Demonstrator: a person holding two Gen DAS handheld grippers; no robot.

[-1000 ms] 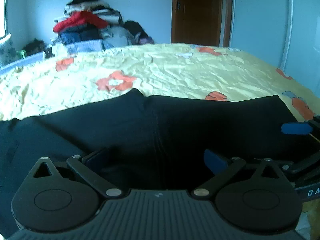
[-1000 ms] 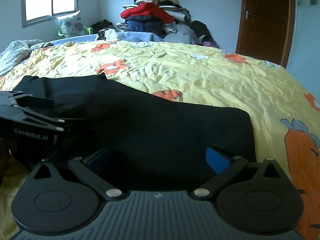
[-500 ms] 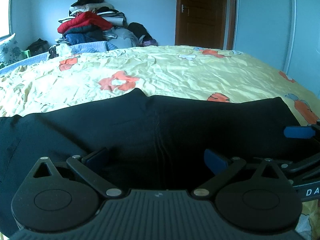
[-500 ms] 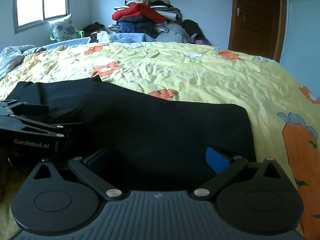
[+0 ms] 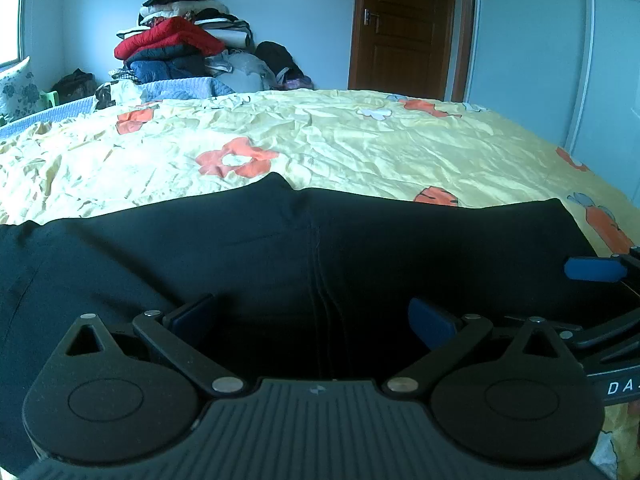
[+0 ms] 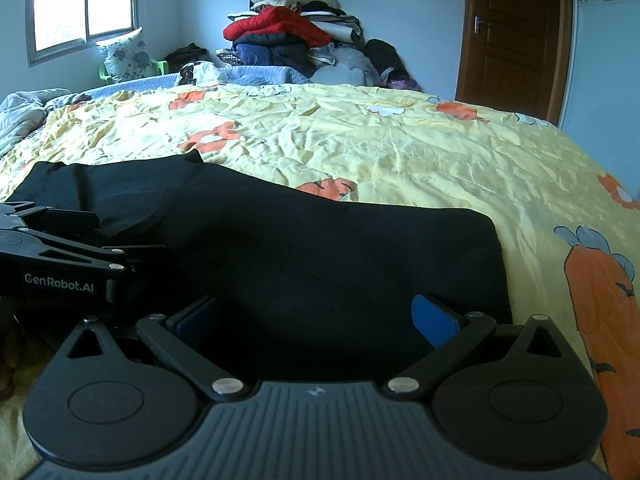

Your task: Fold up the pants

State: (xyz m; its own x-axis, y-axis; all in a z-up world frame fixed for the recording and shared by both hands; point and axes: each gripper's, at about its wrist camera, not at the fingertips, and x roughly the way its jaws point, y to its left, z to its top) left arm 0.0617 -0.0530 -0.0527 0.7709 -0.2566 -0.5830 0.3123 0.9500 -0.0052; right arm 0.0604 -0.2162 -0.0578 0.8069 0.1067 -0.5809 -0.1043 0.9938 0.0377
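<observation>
Black pants [image 5: 280, 256] lie flat across the near edge of a bed with a yellow flowered cover [image 5: 360, 144]. My left gripper [image 5: 312, 316] is open, low over the pants near the middle seam, fingers wide apart. My right gripper [image 6: 316, 316] is open, low over the pants [image 6: 320, 248] near their right end. The right gripper shows at the right edge of the left wrist view [image 5: 596, 270], and the left gripper's body at the left of the right wrist view [image 6: 60, 256]. Neither holds cloth.
A pile of clothes [image 5: 180, 52] is stacked at the far side of the bed against the wall. A brown door [image 5: 404, 24] stands at the back right. A window [image 6: 84, 4] and a flowered pillow [image 6: 124, 56] are at the far left.
Both views have tilted up and pulled back slightly, showing more of the room. The pants lie the same. Both grippers stay open.
</observation>
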